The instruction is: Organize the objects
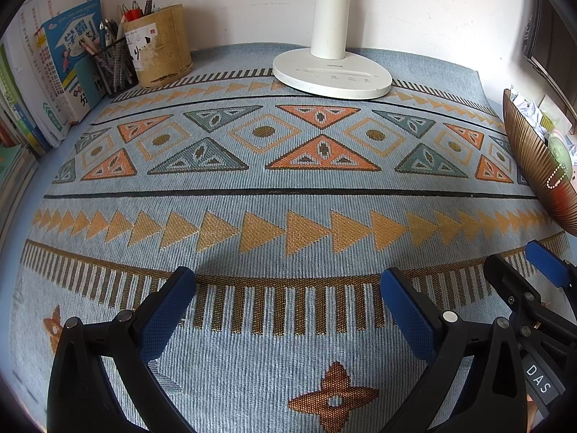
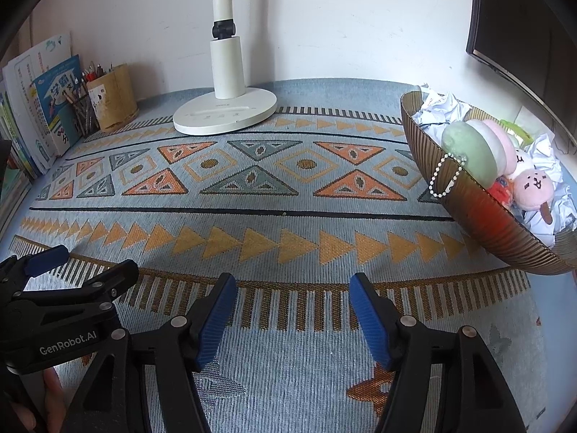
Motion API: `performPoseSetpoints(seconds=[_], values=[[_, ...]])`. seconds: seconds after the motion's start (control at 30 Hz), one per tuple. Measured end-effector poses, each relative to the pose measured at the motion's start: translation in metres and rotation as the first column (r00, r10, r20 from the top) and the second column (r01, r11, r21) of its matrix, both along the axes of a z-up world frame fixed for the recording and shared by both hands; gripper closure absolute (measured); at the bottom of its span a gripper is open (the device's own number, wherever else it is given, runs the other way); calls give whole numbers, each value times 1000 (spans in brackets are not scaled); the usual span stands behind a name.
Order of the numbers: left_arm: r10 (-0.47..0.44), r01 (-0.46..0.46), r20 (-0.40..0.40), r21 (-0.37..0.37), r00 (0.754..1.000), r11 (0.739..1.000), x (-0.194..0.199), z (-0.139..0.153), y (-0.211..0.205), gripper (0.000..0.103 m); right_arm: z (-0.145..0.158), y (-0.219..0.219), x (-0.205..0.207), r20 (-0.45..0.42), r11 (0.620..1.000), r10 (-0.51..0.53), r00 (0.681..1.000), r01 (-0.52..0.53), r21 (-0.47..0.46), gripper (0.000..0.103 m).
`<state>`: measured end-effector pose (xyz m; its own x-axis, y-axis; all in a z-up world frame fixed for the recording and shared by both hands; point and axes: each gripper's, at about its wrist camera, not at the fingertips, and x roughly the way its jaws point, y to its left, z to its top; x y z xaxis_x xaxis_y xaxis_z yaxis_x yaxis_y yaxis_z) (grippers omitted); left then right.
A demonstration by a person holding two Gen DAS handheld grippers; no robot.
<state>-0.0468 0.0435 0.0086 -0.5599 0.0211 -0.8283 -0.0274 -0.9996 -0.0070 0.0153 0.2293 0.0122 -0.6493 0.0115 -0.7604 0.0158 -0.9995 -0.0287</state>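
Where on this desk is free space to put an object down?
The patterned cloth is bare between the lamp base and both grippers, left and right. It is crowded at the back left, with books and pen holders, and at the right, with the full bowl.

"GenRobot.AI" is printed in white on the black body of the left gripper (image 2: pixel 77 274) at the left edge of the right wrist view. "DAS" stands on a grey label on the right gripper (image 1: pixel 541 263). The blue book (image 1: pixel 70 54) at the table's back left corner bears large Chinese characters, "学霸". The lamp base (image 1: pixel 331 75) carries a small brand word, too small to read.
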Motion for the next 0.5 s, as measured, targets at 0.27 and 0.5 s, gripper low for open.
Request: performPoseSetpoints(seconds=[0.27,0.5], values=[[1,-1,1,-2,1000,1000,-1,0,0,0,0,4,-1,2,1000,-7,1000,7,-8,36],[10,-10,-3,-4,1000,1000,-3,0,-1,0,-6,7,-7,52,999,-15,999,16,-35,34]])
